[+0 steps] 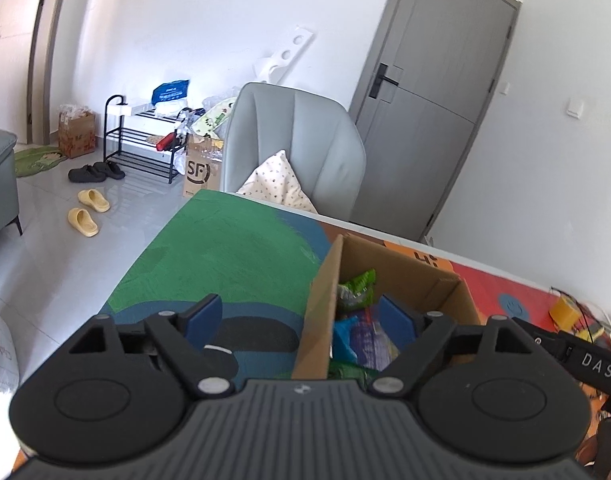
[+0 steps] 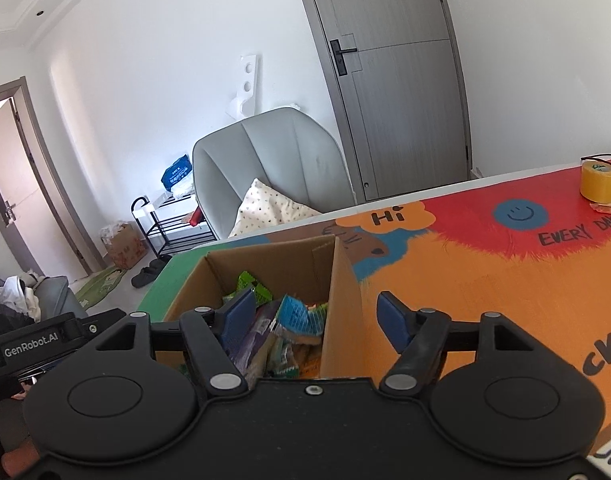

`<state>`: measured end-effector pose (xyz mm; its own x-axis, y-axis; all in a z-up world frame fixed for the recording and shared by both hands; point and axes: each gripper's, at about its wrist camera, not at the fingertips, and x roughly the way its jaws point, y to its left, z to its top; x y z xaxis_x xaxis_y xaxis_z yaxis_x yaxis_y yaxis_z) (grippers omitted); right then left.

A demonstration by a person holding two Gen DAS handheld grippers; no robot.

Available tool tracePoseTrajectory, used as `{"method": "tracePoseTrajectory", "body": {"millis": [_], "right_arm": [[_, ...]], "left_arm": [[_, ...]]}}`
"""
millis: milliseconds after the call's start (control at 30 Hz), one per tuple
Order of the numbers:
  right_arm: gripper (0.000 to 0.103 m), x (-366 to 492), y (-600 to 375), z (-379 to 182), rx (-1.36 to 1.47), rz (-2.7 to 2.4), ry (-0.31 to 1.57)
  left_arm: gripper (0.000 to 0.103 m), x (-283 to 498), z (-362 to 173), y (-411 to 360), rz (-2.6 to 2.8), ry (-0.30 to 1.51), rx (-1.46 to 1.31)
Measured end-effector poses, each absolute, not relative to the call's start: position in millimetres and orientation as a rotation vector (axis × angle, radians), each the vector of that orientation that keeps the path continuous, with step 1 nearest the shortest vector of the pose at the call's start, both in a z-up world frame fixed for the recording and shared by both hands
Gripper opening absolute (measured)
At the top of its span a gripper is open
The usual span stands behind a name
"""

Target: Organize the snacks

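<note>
A table under a bright cartoon-printed cloth carries an open cardboard box holding the snack packets, a loose heap of green, blue and purple wrappers. The left gripper straddles the box's left wall with its jaws spread wide and nothing pinched between them, one blue pad outside over the cloth and one inside above the snacks. The right gripper straddles the right wall the same way, jaws apart and empty, while a yellow tape roll stands well apart near the table's far edge.

L tool angled downward, jaws spread wide, nothing pinched btwn blue pads. R tool same tilt, jaws apart too, pads gripping nothing. Both side by side, L tool's body visible in R wrist view.
</note>
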<state>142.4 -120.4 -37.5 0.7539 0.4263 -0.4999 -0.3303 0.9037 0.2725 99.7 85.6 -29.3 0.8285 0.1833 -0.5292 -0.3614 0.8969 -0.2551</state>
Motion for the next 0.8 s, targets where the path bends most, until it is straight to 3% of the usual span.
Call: {"method": "tracePoseTrajectory", "body": {"millis": [467,800], "right_arm": [[0.103,107,-162,-19,0.21,0.381,0.532],[0.103,93,-188,-6,0.24,0.355,0.517]], "left_arm": [[0.097,80,-8,51,0.231,0.51,-0.258],[0.098,68,7,31,0.172,0.517,-0.202]]}}
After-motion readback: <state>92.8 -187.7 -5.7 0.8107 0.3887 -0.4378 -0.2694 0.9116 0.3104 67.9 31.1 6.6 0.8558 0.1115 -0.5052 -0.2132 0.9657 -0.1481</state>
